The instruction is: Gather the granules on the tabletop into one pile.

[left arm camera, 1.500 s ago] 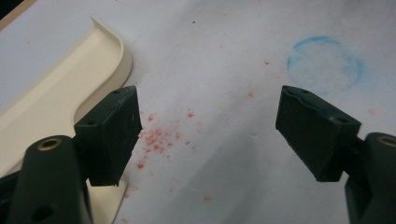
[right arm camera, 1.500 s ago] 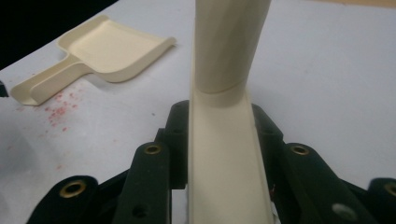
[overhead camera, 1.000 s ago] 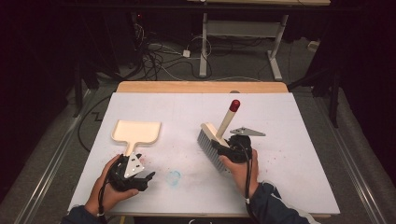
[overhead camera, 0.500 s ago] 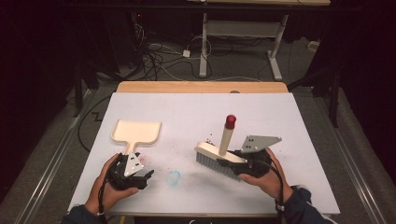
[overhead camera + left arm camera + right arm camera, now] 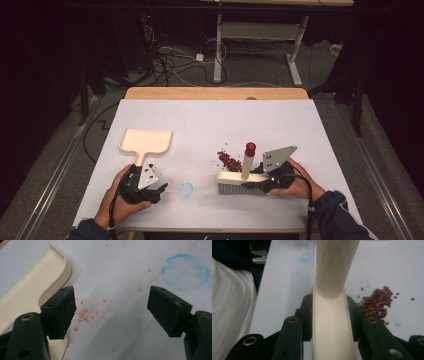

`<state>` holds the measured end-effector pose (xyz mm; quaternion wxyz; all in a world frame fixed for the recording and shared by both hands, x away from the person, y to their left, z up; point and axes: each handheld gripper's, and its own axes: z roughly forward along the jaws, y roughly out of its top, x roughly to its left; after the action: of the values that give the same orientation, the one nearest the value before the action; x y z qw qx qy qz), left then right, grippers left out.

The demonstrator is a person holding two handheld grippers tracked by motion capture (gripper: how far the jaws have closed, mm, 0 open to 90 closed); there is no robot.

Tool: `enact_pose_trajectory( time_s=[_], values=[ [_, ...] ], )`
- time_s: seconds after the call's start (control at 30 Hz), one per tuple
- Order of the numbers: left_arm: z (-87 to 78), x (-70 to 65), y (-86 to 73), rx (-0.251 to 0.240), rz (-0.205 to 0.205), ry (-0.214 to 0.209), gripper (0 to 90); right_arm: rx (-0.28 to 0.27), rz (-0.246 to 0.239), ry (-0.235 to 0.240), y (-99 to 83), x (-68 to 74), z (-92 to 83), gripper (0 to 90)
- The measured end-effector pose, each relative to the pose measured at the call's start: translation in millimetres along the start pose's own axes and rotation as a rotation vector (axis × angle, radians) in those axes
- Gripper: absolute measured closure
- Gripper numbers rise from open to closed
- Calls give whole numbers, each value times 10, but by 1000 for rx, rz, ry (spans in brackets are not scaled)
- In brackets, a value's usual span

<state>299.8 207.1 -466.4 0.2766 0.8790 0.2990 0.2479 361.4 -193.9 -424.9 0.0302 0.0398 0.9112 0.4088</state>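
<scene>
Brush ready to sweep the beans toward the pan

The right gripper [image 5: 260, 181] is squeezed tight on the back of the cream brush [image 5: 242, 182], which stands on the white table [image 5: 210, 120] with its red-tipped handle up – the little pile of red beans [image 5: 229, 161] sits just past it. The left gripper [image 5: 157, 191] has its jaws wide apart, holding nothing, right next to the handle of the cream dustpan [image 5: 146, 142]. I think the job is sweeping, so a good way is to grab the pan first, lay its open edge flat near the beans, then push slow and low – fast strokes could scatter them (they roll easily). A blue ring mark [image 5: 185, 190] is on the table.
</scene>
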Motion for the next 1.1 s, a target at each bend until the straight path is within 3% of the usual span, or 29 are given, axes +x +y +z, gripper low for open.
enact_pose_trajectory(
  time_s=[0.23, 0.5, 0.53, 0.57, 0.6, 0.63, 0.67, 0.73, 0.87, 0.97, 1.1],
  values=[
    [15, -22, 8, 3, 7, -7, 223, -25, 26, -28, 71, -235, 128, 674],
    [25, -12, 18, -2, 4, -16, 223, -105, 62, -111, 222, -366, 40, 675],
    [26, -11, 19, -1, 5, -16, 223, -116, 65, -157, 290, -406, 13, 675],
    [26, -12, 18, -1, 5, -16, 223, -116, 65, -157, 290, -406, 13, 675],
    [25, -13, 17, -1, 5, -15, 223, -114, 54, -194, 324, -430, 11, 675],
    [25, -13, 15, 1, 6, -14, 223, -106, 41, -258, 383, -485, 26, 675],
    [26, -11, 13, 2, 5, -14, 223, -106, 41, -258, 383, -485, 26, 675],
    [33, -6, 10, 6, 2, -14, 223, -95, 23, -321, 421, -547, 76, 675],
    [49, -4, 8, 14, 4, -17, 224, -67, -20, -371, 431, -720, 311, 676],
    [60, -9, 4, 19, 7, -19, 225, -51, -42, -404, 401, -774, 406, 676],
    [74, -9, 0, 25, 7, -23, 225, -85, -12, -442, 325, -891, 466, 676]
  ],
)
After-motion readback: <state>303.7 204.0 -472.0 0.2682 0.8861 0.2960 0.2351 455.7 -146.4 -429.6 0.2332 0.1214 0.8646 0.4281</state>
